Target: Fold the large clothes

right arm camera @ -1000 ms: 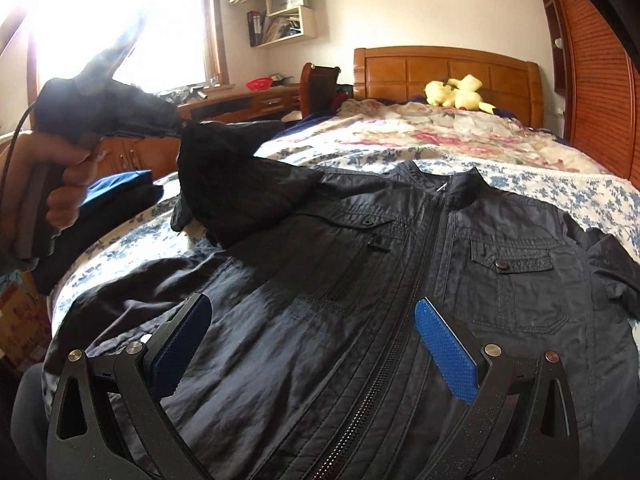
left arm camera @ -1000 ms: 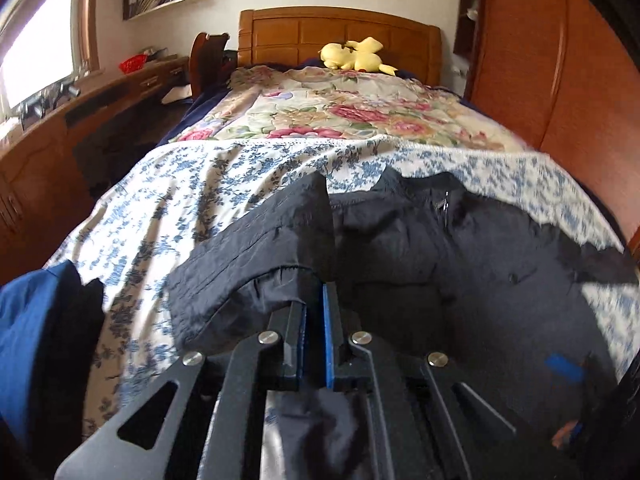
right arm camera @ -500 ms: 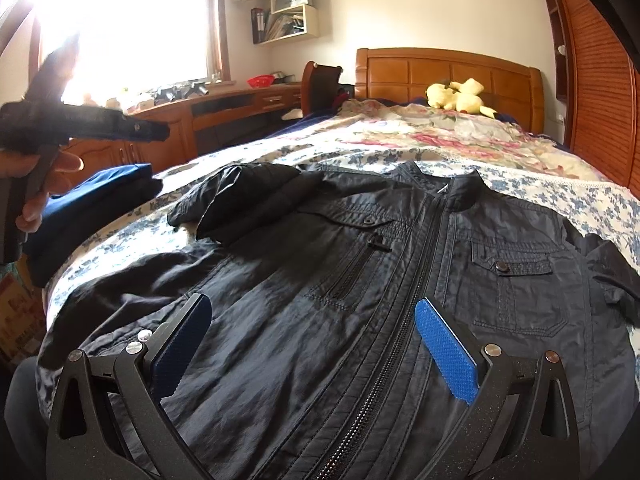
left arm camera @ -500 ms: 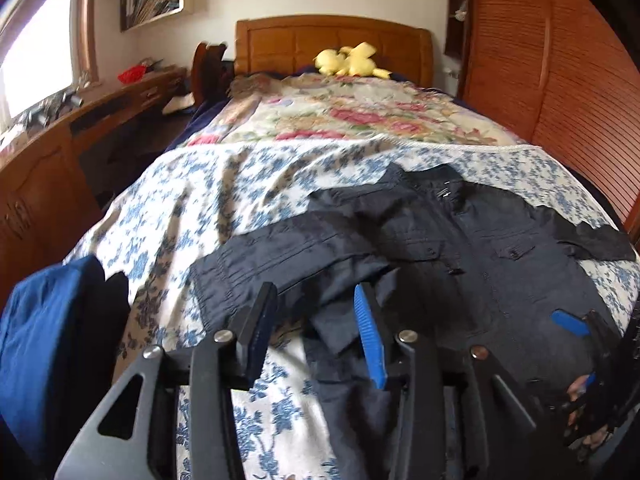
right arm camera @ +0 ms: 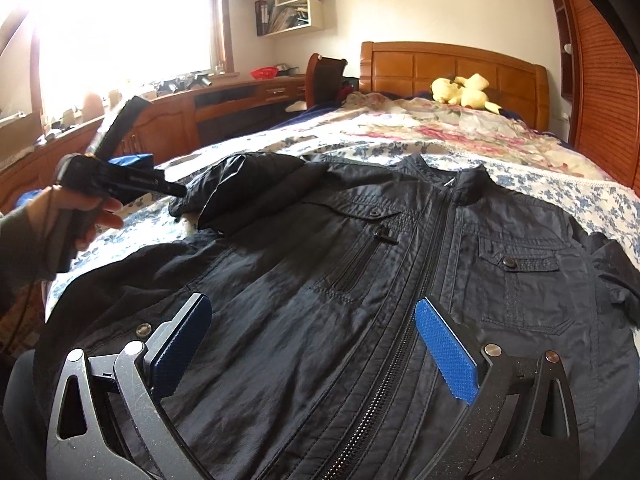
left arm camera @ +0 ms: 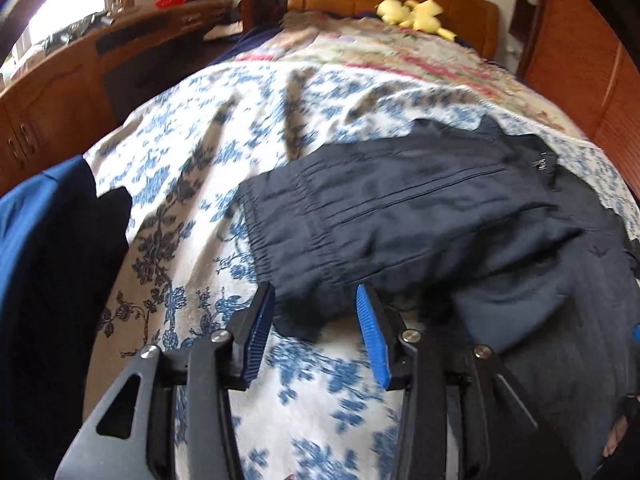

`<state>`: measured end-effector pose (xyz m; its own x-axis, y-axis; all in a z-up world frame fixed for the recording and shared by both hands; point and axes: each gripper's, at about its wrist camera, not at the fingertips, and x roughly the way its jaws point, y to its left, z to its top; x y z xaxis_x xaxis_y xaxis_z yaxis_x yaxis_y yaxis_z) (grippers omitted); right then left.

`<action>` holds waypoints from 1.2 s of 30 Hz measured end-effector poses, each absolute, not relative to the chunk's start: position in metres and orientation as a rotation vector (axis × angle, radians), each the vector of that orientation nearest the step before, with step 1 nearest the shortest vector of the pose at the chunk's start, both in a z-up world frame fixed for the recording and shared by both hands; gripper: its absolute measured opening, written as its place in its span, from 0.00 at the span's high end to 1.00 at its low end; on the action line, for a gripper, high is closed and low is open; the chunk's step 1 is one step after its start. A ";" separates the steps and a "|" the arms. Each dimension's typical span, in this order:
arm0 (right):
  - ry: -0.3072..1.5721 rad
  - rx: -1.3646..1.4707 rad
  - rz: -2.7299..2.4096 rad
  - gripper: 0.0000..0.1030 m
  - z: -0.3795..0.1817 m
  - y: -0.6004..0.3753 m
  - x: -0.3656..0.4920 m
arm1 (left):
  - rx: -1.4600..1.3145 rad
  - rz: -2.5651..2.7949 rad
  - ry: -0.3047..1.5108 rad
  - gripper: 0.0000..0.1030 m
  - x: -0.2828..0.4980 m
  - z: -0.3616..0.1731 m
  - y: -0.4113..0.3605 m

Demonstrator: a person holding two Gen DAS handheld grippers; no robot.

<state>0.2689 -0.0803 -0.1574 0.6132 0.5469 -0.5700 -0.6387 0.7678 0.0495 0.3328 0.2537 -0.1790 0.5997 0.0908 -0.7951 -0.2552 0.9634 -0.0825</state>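
Observation:
A black zip-up jacket lies front up on the bed, collar toward the headboard. Its left sleeve is folded across onto the chest; it also shows in the right wrist view. My left gripper is open and empty, just in front of the sleeve's cuff end, above the bedspread. It shows from the side in the right wrist view. My right gripper is wide open and empty, low over the jacket's lower front by the zipper.
The bed has a blue-floral bedspread and a flowered quilt. A yellow plush toy lies by the headboard. Blue and dark folded clothes lie at the bed's left edge. A wooden desk runs along the left, a wardrobe on the right.
My left gripper carried the sleeve over the jacket, opened and let it go, then drew back and lower. The sleeve now rests folded on the chest. The right gripper stayed put.

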 end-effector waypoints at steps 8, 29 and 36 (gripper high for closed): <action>0.609 -0.169 0.696 0.00 -0.159 -0.078 0.270 | -0.275 0.210 0.959 0.59 0.350 -0.205 0.272; 0.691 -0.197 0.732 0.00 -0.161 -0.087 0.260 | -0.064 0.096 0.742 1.00 0.327 -0.070 0.161; 0.722 -0.180 0.704 0.00 -0.157 -0.114 0.252 | -0.018 -0.063 0.625 1.00 0.291 -0.011 0.079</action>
